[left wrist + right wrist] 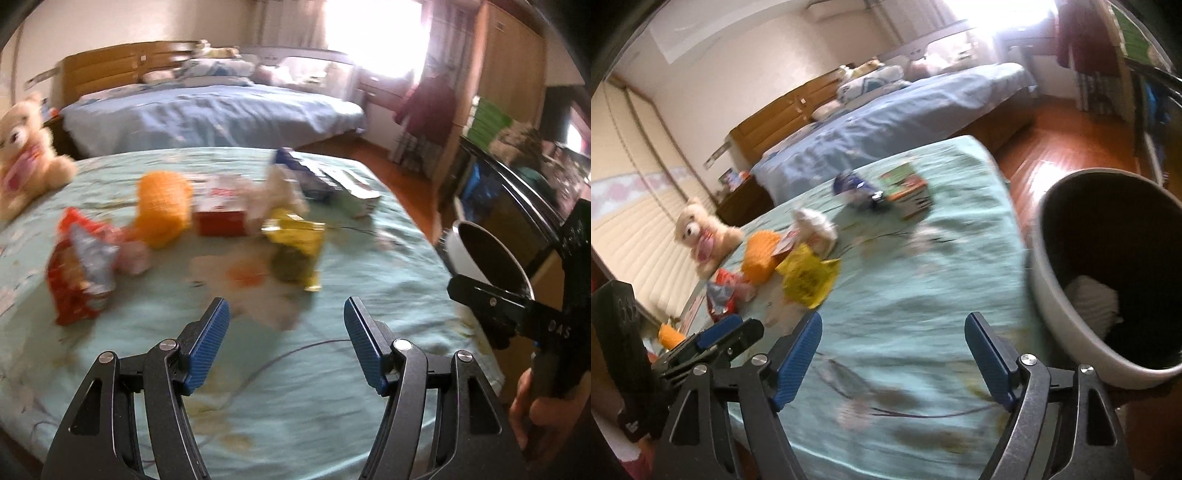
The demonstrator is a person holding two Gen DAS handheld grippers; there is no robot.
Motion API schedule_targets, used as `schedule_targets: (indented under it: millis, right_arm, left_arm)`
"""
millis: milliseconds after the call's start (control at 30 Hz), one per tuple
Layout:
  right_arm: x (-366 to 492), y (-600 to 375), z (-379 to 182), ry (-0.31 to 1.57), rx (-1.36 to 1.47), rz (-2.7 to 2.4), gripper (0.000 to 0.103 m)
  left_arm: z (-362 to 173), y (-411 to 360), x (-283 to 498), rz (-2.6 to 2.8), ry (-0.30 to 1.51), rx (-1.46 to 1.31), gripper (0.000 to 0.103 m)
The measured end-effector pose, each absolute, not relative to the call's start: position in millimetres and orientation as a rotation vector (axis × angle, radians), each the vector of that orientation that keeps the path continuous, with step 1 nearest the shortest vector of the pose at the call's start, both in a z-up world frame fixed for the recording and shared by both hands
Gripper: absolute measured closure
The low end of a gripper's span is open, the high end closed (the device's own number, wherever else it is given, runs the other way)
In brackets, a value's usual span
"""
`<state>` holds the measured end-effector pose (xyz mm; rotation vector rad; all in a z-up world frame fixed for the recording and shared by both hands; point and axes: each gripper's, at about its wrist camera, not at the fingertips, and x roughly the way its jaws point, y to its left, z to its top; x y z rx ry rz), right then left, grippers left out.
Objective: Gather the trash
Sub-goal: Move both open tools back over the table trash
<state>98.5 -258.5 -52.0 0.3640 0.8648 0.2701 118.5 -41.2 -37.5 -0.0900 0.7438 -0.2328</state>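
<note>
Writing: the letters "DAS" are read on the right claw's black body in the left wrist view; wrapper print is blurred past reading.

Trash, scattered on the near bed [332, 387], which is covered in a pale green floral sheet:
- yellow wrapper [297, 240], crumpled, with a dark round patch, nearest the centre;
- red wrapper [79, 269], silver inside shown, at the left;
- orange net [164, 206], upright, beside a red box [221, 216];
- white crumpled paper [275, 195], behind the yellow wrapper;
- blue packet [295, 166] and a carton [907, 190], at the far edge.

Bin [1060, 288]: white outside, dark inside, placed just off the bed's right edge; one white crumpled wad [1093, 299] is seen inside.

Left claw [287, 332]: blue pads spread, nothing between them, held above bare sheet, short of the yellow wrapper.

Right claw [893, 343]: spread wide, empty, held over the sheet beside the bin.

Other items: a teddy bear [26, 147] at the bed's left edge; a second bed [207, 114] with blue cover behind; a hand [532, 410] on the right claw's grip. Nothing stands between the claws and the trash.
</note>
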Motion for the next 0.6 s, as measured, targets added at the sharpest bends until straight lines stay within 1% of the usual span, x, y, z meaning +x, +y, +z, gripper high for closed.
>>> schedule_targets:
  millis: [533, 567, 600]
  right_arm:
    - [127.5, -183.1, -65.6, 0.922, 0.299, 0.394, 0.019]
    - [129.0, -180.0, -66.5, 0.923, 0.295, 0.398, 0.019]
    - [131.3, -177.4, -67.4, 0.925, 0.291, 0.4, 0.019]
  left_arm:
    - [-56.9, 45.0, 107.9, 0.0, 0.758, -0.167, 0.037]
    - [-57.7, 49.1, 108.2, 0.019, 0.759, -0.169, 0.034]
    - [-58.0, 53.5, 108.0, 0.036, 0.759, -0.175, 0.03]
